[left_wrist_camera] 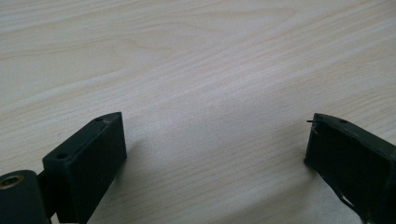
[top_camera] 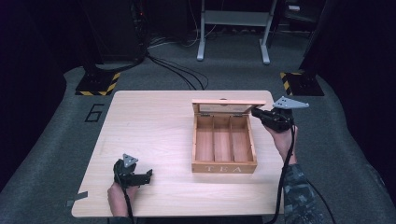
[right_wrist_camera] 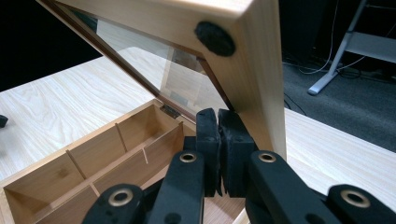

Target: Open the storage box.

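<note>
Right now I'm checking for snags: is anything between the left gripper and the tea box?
Nothing visible. Bare table lies between the open left gripper and the tea box. The shut right gripper is at the lid.

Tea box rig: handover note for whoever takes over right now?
Left gripper: open, resting on the table near its front left, holding nothing.
Right gripper: jaws shut, at the lid's right edge near the hinge side.
Tea box: right of table centre, lid standing open, all three compartments empty.
Done: box is open.
Left: can't tell whether the lid goes further back or gets closed; nothing in view to load.
</note>
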A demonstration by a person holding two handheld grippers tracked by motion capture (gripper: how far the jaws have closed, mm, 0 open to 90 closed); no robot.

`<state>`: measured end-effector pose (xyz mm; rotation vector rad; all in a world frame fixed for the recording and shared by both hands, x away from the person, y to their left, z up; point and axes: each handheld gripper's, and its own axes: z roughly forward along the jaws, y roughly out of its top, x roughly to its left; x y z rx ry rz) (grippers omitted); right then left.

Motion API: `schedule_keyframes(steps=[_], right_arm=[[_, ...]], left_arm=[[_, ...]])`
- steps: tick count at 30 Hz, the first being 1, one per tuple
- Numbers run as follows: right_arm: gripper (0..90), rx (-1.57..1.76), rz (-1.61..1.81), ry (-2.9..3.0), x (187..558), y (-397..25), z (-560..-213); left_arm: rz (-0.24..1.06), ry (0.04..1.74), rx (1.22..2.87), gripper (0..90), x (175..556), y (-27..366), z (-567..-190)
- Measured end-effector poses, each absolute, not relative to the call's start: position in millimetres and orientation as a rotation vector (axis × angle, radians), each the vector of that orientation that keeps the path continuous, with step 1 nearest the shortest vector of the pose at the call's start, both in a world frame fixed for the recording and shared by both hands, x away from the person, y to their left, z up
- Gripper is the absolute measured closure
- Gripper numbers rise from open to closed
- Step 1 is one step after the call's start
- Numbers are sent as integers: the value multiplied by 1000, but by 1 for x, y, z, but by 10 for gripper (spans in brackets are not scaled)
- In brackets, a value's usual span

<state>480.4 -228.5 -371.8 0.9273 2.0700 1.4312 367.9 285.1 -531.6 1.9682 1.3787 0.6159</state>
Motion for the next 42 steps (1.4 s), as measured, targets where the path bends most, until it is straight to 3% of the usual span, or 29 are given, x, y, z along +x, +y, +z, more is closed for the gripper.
schedule_keyframes(steps=[42], right_arm=[[871,966,1426,2056,495,-228,-369]], left_arm=[[615,1378,1969,49,368,285,-532]])
